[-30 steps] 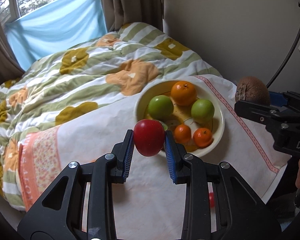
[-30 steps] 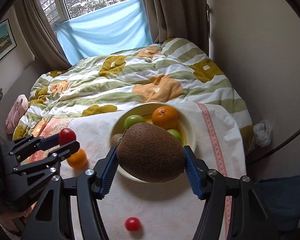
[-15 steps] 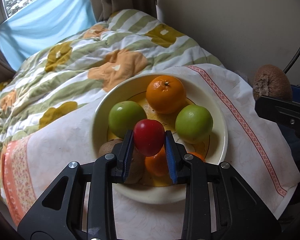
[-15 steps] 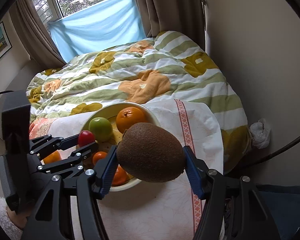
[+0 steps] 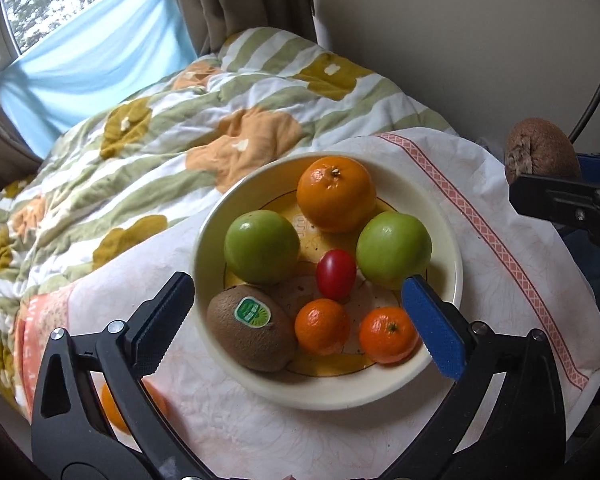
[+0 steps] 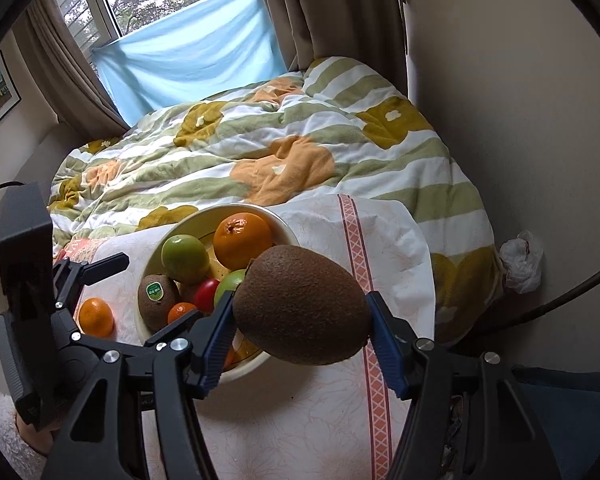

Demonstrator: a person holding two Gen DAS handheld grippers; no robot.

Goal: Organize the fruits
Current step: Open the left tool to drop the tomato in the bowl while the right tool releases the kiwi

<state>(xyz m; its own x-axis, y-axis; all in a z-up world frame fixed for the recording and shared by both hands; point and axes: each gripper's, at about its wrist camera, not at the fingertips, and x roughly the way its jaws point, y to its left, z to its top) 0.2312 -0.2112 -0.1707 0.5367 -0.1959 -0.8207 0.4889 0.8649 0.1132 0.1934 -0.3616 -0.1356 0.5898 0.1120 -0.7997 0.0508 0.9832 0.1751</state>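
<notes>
Left gripper [image 5: 296, 312]: fingers spread wide, nothing between them; hovered over the near rim of the bowl [image 5: 444, 216], probably just emptied.
Right gripper [image 6: 300, 330]: clamped on the big kiwi [image 6: 302, 304], blue pads on its two long ends; held above the bowl's right edge, judged waiting its turn to drop.
Red tomato [image 5: 336, 274]: small, glossy, oval; sat in the bowl's middle, wedged between the two green apples [image 5: 262, 246], so unlikely to roll.
Bowl: cream ceramic, round, shallow, yellow print inside; on a white cloth [image 5: 500, 248] with a pink lattice stripe.
Bowl contents: large orange [image 5: 334, 194] at back, dimpled skin; stickered kiwi [image 5: 252, 326] front left, fuzzy brown; two small mandarins [image 5: 322, 326] front.
Stray fruit: one loose mandarin [image 6: 96, 316] on the cloth left of the bowl, not yet collected.
Big kiwi texture: coarse brown fuzz, egg-shaped, firm-looking; wide grip fits it, slip risk low.
Free space: gap in the bowl was small, front right mostly; kiwi would likely rest on top of other fruit.
Surface: cloth lay over a soft quilt [image 6: 300, 152], striped green and white with orange flowers; bowl could tip if pressed.
Progress guess: most fruit in; held kiwi and loose mandarin left.
</notes>
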